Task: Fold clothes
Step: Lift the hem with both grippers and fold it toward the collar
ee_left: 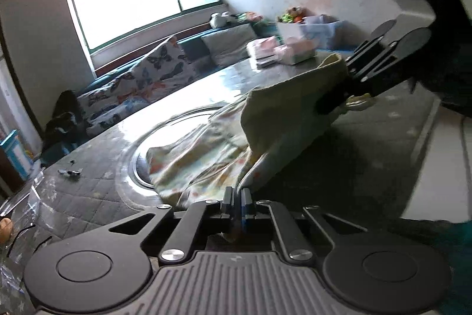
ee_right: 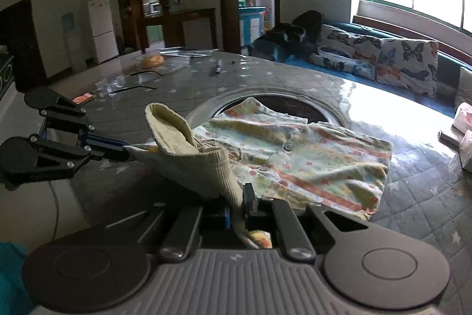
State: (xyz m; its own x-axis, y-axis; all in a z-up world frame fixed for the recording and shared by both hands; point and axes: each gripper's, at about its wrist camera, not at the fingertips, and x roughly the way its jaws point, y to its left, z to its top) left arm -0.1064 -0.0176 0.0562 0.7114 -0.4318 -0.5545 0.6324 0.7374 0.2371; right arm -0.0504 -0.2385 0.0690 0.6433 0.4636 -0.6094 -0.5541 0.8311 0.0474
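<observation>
Patterned shirt [ee_right: 298, 155] (ribbed cream hem lifted) pinched by both grippers.

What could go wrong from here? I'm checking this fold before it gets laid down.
1. Both the left gripper and right gripper pinch only the ribbed hem of the printed shirt; a thin bite may slip out mid-fold.
2. The shirt lies partly over the round recess in the table, so the folded layer could sag or crease unevenly there.
3. The hem already curls between the grippers, so it may land twisted.
</observation>
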